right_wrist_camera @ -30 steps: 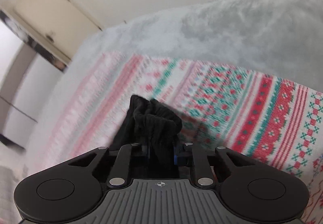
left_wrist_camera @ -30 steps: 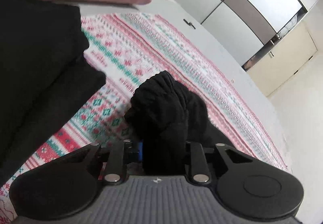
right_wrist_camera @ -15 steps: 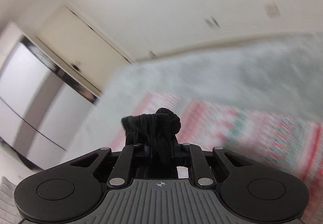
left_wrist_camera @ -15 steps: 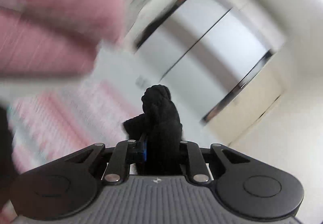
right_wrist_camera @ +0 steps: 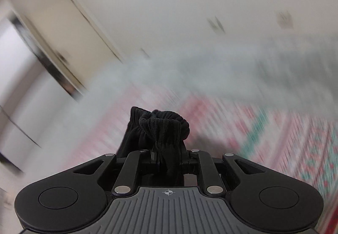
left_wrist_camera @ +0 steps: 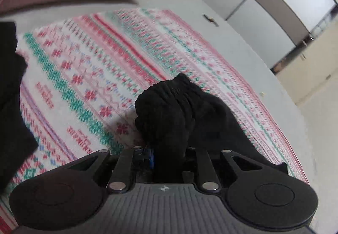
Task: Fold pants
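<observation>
Pants (left_wrist_camera: 169,111), black: gathered elastic edge was clamped in both grippers, bunched directly ahead of each. Left gripper (left_wrist_camera: 169,152) was closed on a thick wad, cloth trailing rightward onto the patterned blanket (left_wrist_camera: 88,69). Right gripper (right_wrist_camera: 169,159) was pinched narrowly on a second bunch (right_wrist_camera: 162,128). Garment's long axis could not be told.

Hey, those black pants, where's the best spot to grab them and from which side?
Probably the gathered elastic band of the black pants, taken from above: its bunched ridges give the pads bulk to clamp, as the left gripper and right gripper do.
</observation>
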`<control>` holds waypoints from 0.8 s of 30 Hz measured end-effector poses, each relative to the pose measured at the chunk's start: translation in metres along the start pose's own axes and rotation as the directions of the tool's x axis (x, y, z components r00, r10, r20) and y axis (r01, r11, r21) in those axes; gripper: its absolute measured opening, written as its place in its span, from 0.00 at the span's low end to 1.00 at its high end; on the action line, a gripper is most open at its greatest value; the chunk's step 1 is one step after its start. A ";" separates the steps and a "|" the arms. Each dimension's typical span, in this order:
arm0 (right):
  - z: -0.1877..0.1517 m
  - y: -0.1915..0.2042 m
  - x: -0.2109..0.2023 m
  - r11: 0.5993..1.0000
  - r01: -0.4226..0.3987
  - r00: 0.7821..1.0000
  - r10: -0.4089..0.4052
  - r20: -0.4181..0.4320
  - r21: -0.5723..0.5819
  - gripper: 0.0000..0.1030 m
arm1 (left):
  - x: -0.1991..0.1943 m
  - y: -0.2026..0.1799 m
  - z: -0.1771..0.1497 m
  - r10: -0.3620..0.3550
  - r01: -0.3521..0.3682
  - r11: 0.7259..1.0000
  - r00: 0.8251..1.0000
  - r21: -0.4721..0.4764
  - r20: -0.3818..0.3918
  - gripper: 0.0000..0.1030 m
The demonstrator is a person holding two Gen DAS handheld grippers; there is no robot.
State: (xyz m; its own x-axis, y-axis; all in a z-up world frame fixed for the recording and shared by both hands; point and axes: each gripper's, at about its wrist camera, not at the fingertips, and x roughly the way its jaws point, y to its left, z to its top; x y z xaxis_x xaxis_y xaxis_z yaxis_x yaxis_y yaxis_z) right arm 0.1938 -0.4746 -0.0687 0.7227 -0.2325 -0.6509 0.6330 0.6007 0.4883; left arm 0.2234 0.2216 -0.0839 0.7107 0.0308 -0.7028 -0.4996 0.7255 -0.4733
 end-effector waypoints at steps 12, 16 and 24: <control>-0.007 -0.024 0.012 0.999 0.029 0.998 -0.027 -0.050 0.032 0.17 | -0.001 0.009 0.002 0.007 -0.010 0.999 0.997 -0.034 -0.075 0.75; -0.008 -0.024 0.015 0.995 0.087 0.991 -0.091 -0.098 -0.040 0.34 | -0.023 0.010 0.019 0.007 -0.015 0.995 0.996 -0.101 -0.086 0.77; -0.002 -0.010 -0.002 0.963 0.142 0.989 -0.146 0.003 -0.230 0.59 | -0.070 -0.040 0.019 0.195 -0.221 0.966 0.964 0.136 0.181 0.82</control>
State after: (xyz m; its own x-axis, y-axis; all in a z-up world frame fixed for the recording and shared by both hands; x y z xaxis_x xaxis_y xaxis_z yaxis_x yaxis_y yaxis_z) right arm 0.1855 -0.4787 -0.0737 0.6237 -0.3201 -0.7131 0.6484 0.7213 0.2434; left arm 0.2030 0.2036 -0.0053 0.6771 0.2960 -0.6737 -0.5725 0.7871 -0.2297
